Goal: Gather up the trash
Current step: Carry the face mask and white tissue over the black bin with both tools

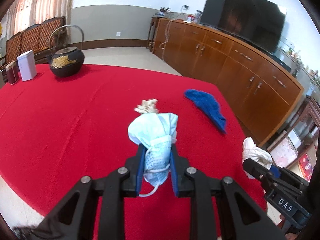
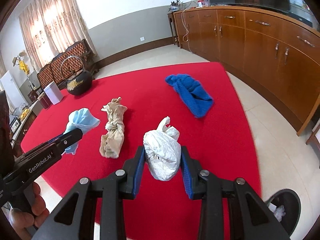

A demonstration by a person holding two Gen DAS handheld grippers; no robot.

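My left gripper (image 1: 157, 148) is shut on a crumpled light-blue face mask (image 1: 153, 126), lifted above the red table (image 1: 60, 120). My right gripper (image 2: 162, 150) is shut on a balled white plastic bag (image 2: 160, 144), also held clear of the cloth. In the right wrist view the left gripper (image 2: 77, 133) with the mask (image 2: 84, 120) is at the left, a hand (image 2: 30, 210) holding its grip. In the left wrist view the right gripper (image 1: 253, 163) with the bag (image 1: 254, 150) is at the right. A knotted beige rag (image 2: 113, 130) lies on the table between them. A dark trash bin (image 2: 284, 206) stands on the floor, lower right.
A blue cloth (image 2: 190, 94) lies near the table's far right corner. A black iron teapot (image 1: 67, 62), a white box (image 1: 27, 66) and a dark red canister (image 1: 12, 74) stand at the far left. A long wooden cabinet (image 1: 230, 60) with a TV lines the right wall.
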